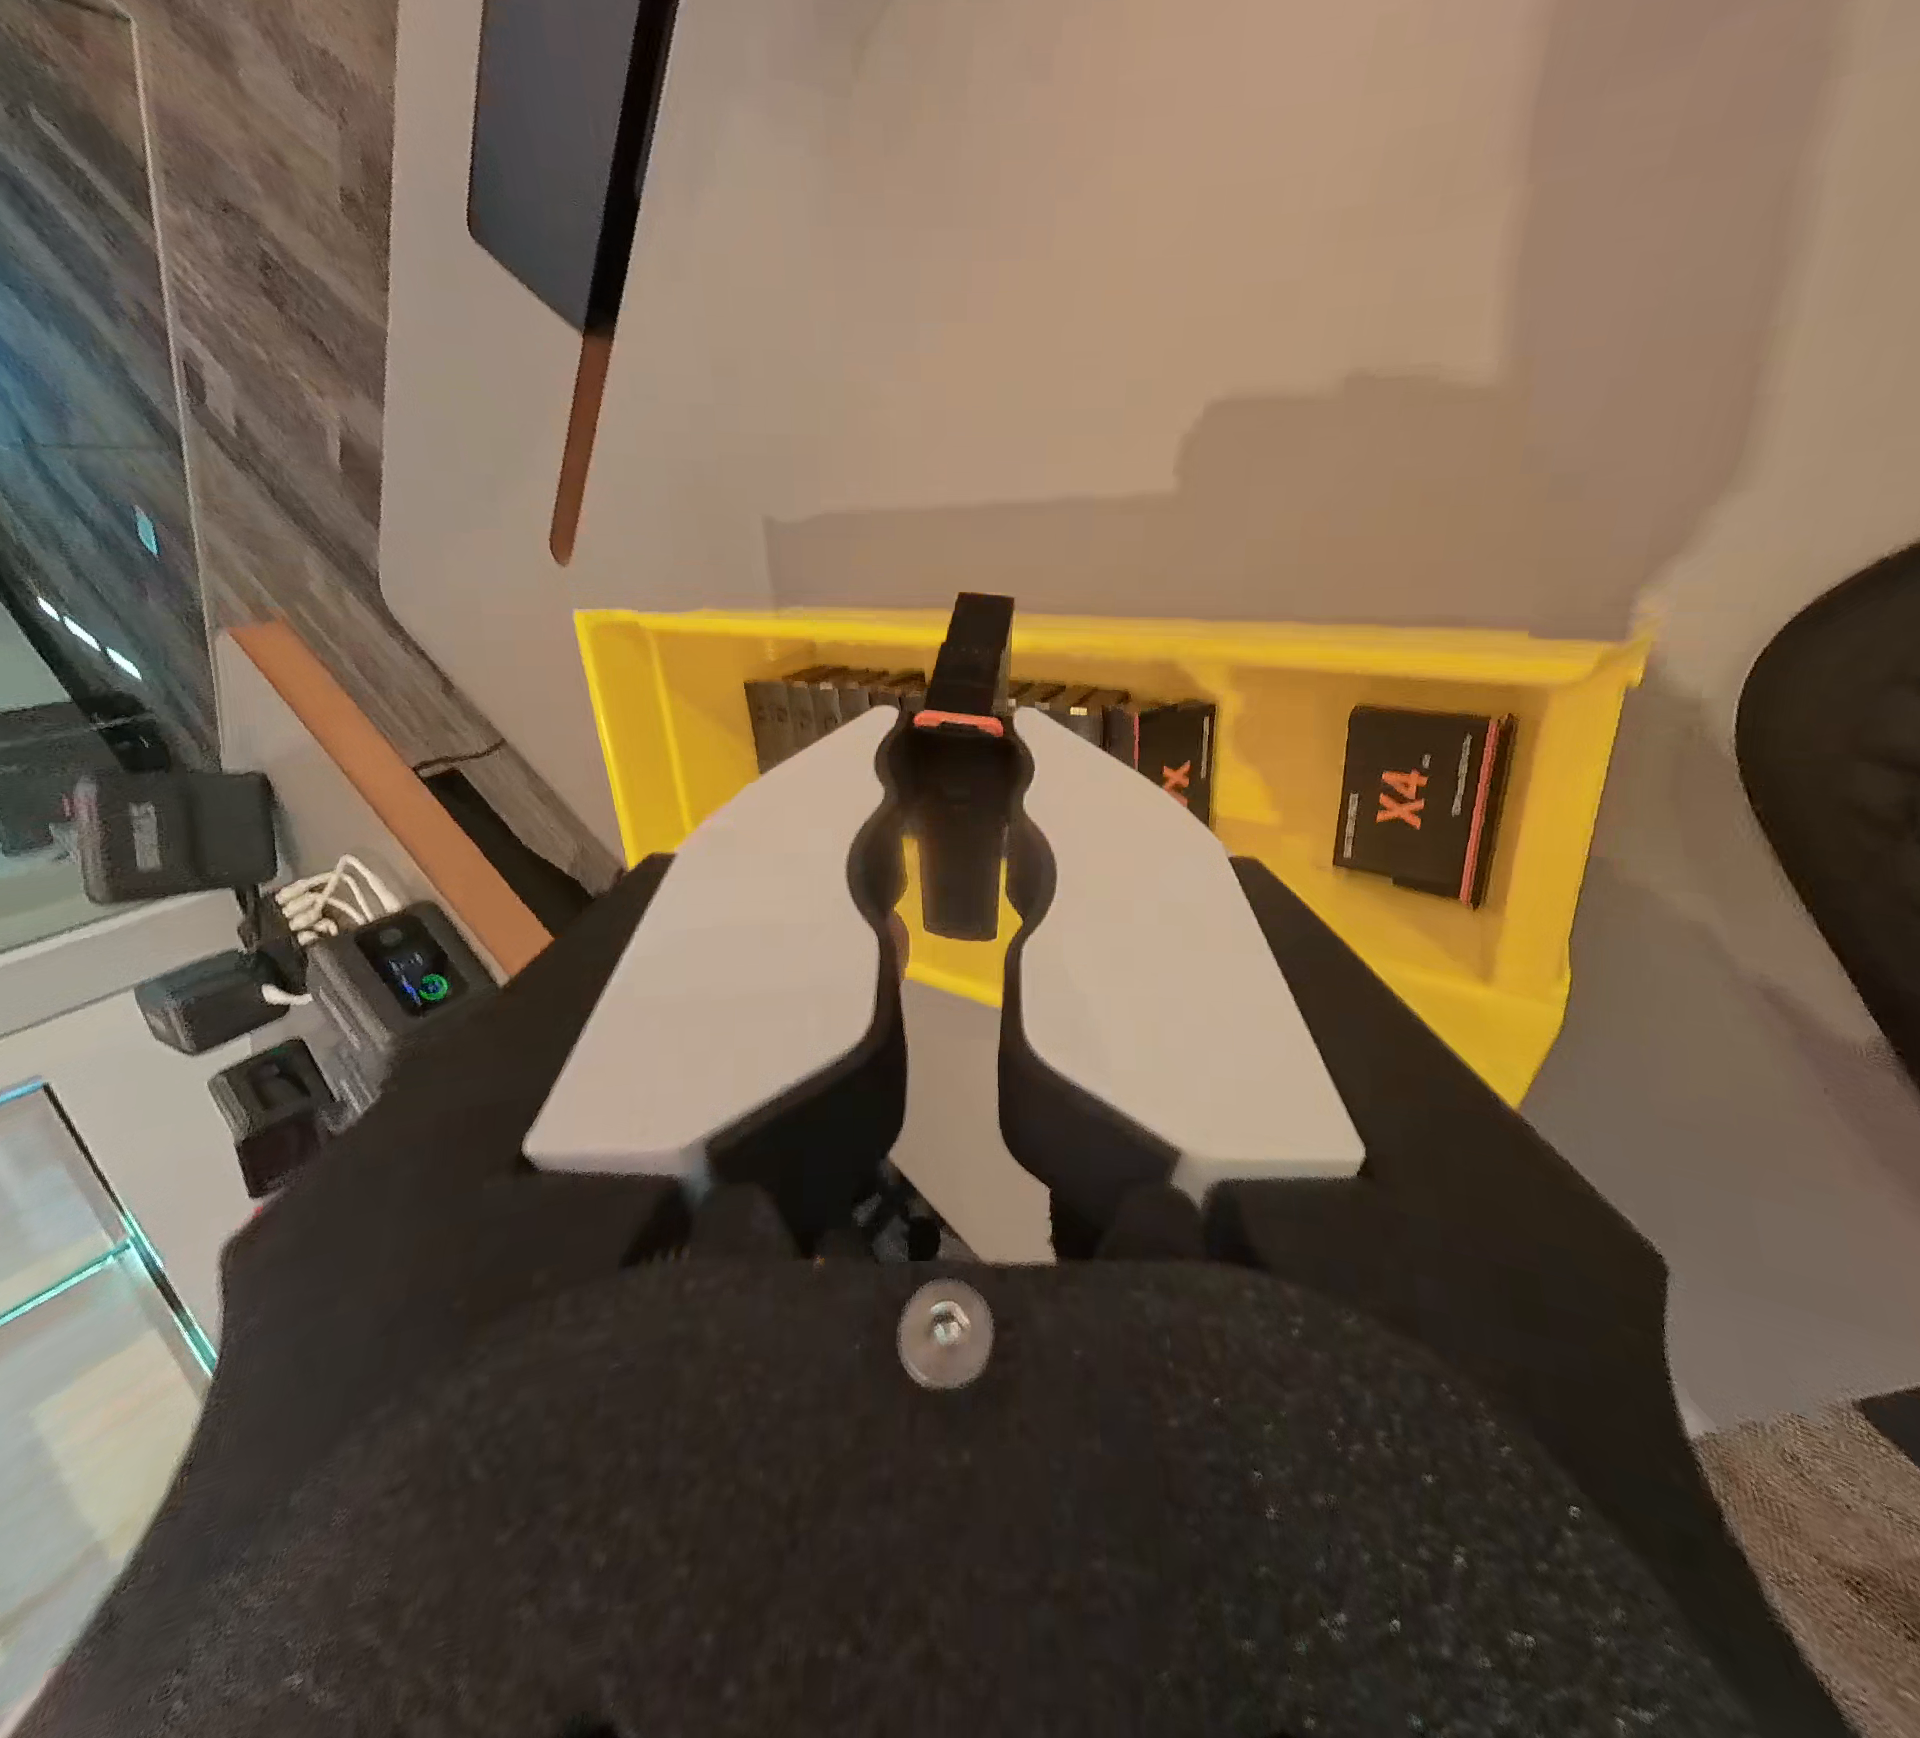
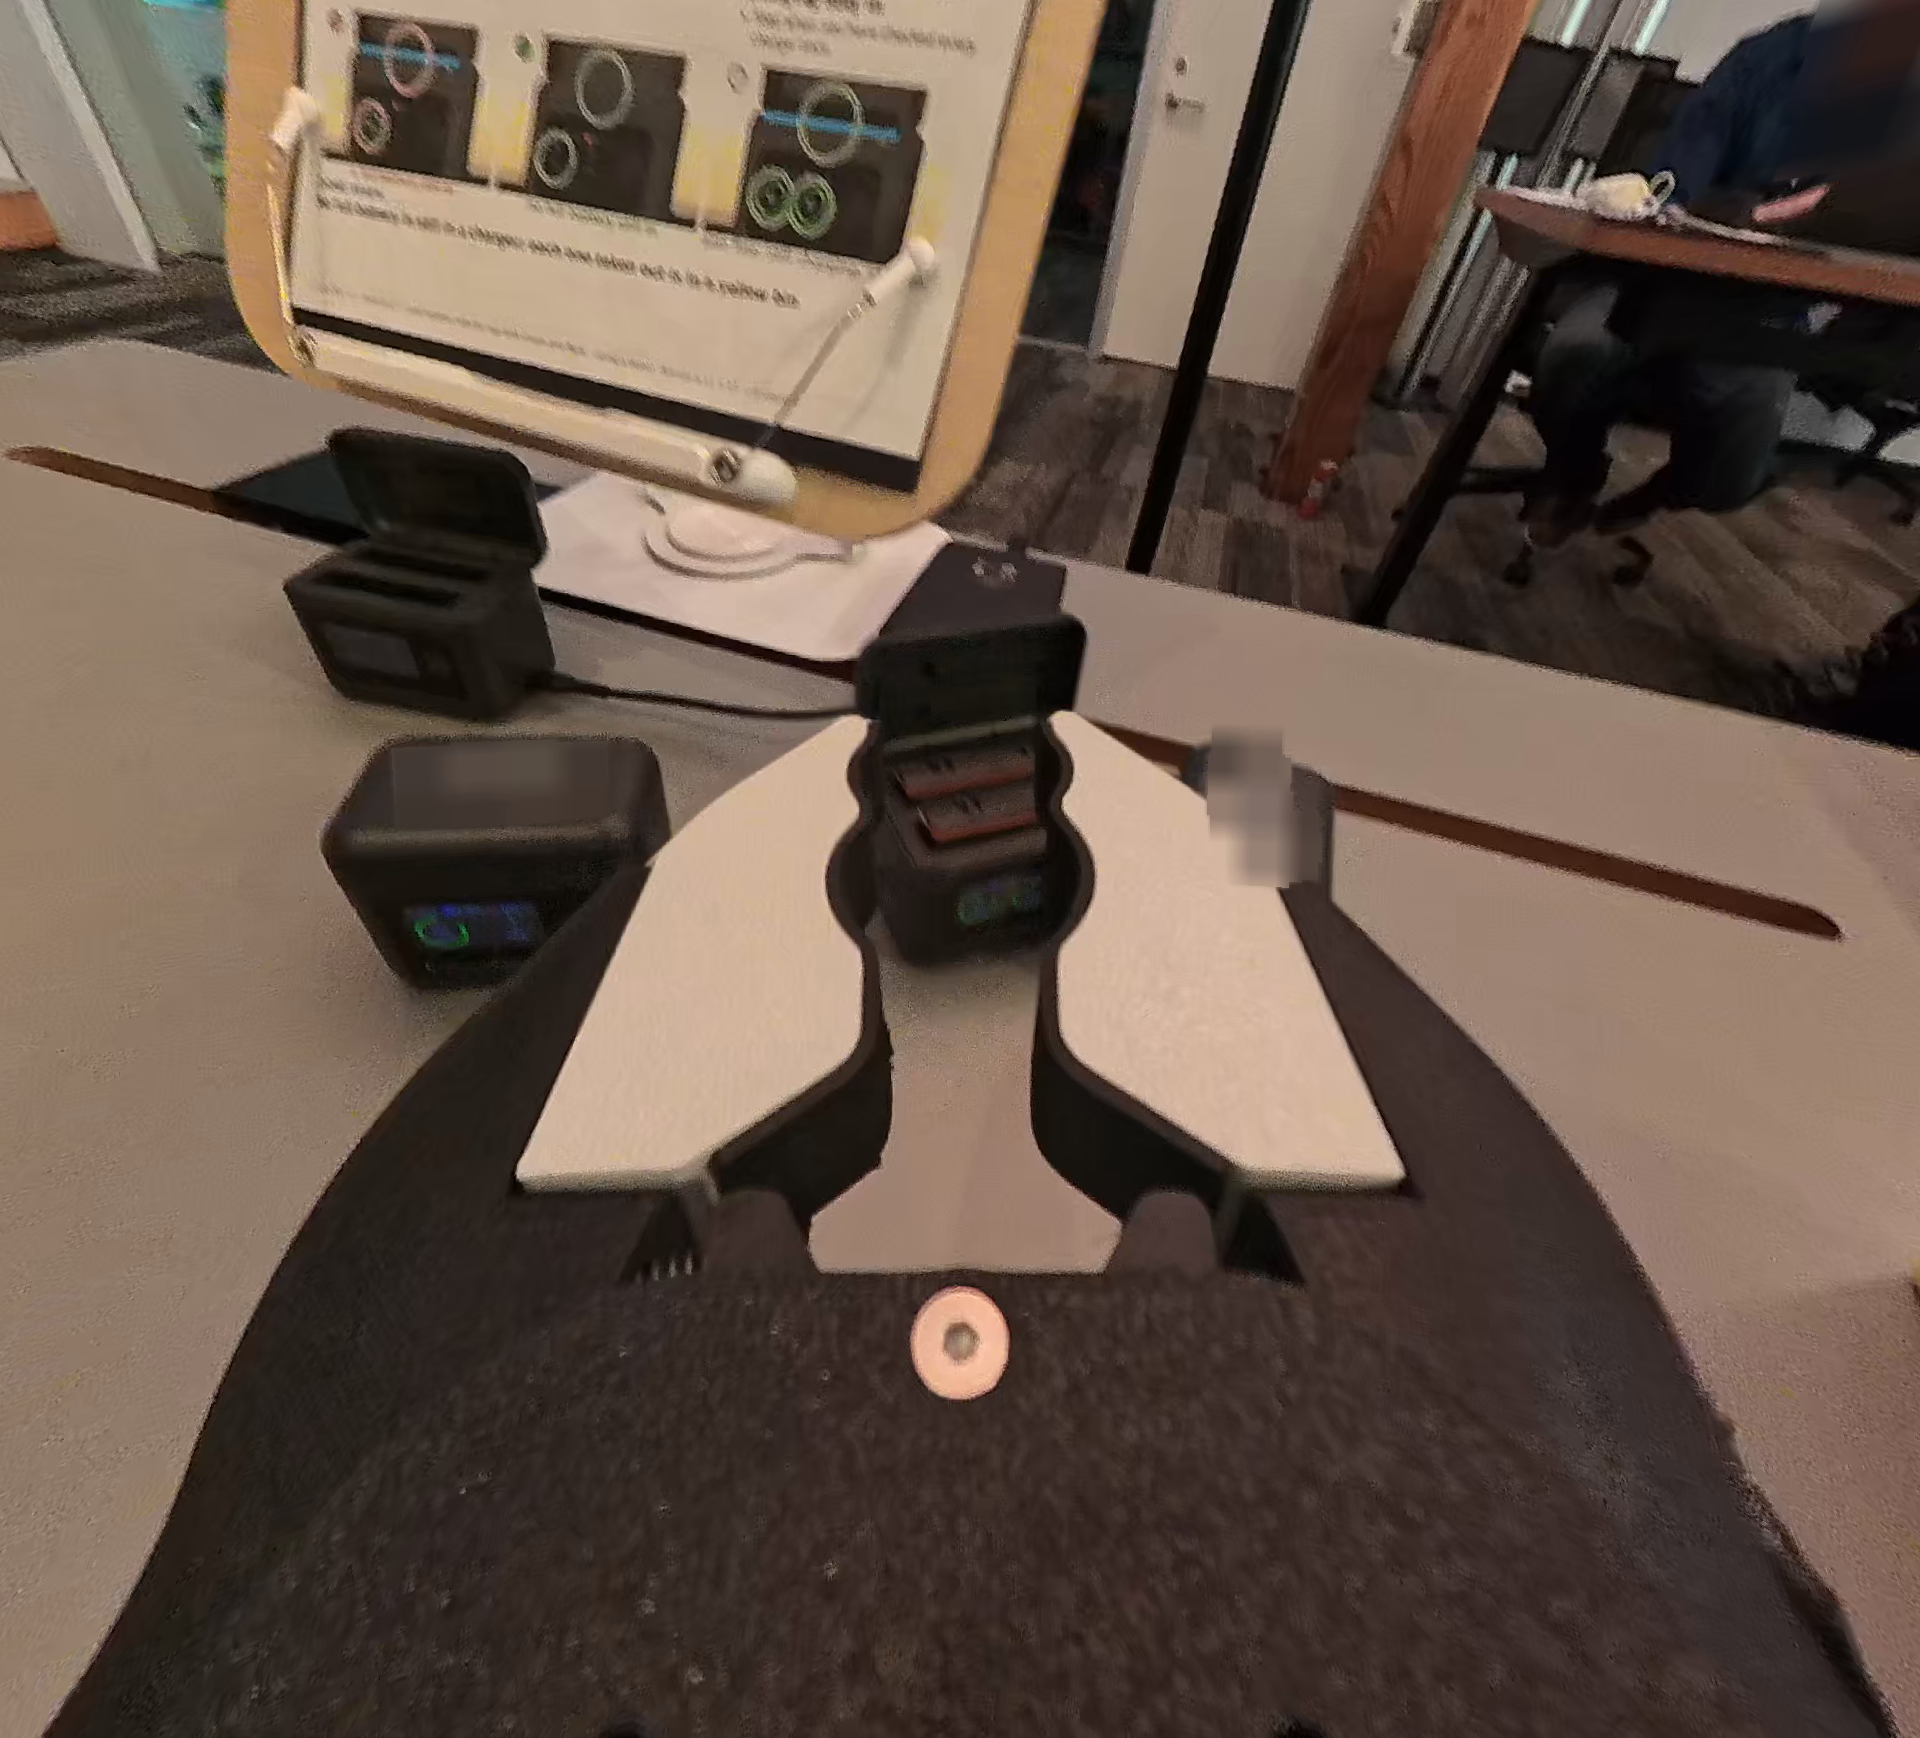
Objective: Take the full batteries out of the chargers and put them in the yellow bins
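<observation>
At the centre of the left wrist view, the left gripper (image 1: 956,738) pinches a black battery (image 1: 964,774) with an orange band, held over the yellow bin (image 1: 1538,992) (a row of batteries (image 1: 831,712) fills its left compartment, one lone battery (image 1: 1421,805) lies in the right). In the right wrist view, the right gripper (image 2: 958,841) stands slightly spread and empty before an open charger (image 2: 961,841) holding two batteries; a closed charger (image 2: 488,867) sits at mid-left, an empty open charger (image 2: 421,582) farther back.
</observation>
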Available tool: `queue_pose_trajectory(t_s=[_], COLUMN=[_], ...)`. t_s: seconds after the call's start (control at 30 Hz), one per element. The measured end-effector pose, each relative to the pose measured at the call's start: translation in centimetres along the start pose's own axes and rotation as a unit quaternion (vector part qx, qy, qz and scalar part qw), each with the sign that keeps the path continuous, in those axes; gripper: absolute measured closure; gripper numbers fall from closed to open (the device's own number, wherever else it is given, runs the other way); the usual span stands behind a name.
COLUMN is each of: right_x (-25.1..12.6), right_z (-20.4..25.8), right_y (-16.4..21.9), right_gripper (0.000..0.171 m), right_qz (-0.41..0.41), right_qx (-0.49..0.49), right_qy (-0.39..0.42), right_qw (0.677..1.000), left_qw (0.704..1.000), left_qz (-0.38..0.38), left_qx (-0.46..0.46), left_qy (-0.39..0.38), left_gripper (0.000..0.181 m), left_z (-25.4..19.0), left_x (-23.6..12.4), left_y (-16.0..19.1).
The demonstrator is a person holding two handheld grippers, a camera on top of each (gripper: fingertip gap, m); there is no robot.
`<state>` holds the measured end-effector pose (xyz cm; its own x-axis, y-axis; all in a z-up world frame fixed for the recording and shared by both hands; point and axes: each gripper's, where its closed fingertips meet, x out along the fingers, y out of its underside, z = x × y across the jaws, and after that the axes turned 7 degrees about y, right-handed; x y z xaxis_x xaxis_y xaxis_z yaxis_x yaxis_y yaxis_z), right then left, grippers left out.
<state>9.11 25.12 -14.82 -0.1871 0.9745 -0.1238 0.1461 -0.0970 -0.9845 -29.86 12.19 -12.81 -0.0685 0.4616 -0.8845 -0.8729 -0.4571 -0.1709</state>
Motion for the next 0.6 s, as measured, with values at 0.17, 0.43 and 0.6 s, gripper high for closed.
queue_pose_trajectory(t_s=[0.17,0.43,0.6], right_x=[-2.7,-5.8,-6.1], right_z=[-2.1,-3.5,-3.3], right_y=[2.6,4.1,3.8], right_gripper=[0.144,0.147,0.146], right_qz=[0.036,0.049,0.029], right_qx=[0.015,0.029,0.02], right_qy=[0.011,0.013,-0.005], right_qw=[0.999,0.998,0.999], left_qw=[0.999,0.995,0.99], left_qz=[-0.022,-0.029,-0.008], left_qx=[0.026,0.078,0.11], left_qy=[0.012,0.051,0.087], left_gripper=[0.167,0.167,0.167], left_z=[0.2,1.0,1.7], left_x=[0.5,2.5,4.9], left_y=[-3.7,-10.3,-14.2])
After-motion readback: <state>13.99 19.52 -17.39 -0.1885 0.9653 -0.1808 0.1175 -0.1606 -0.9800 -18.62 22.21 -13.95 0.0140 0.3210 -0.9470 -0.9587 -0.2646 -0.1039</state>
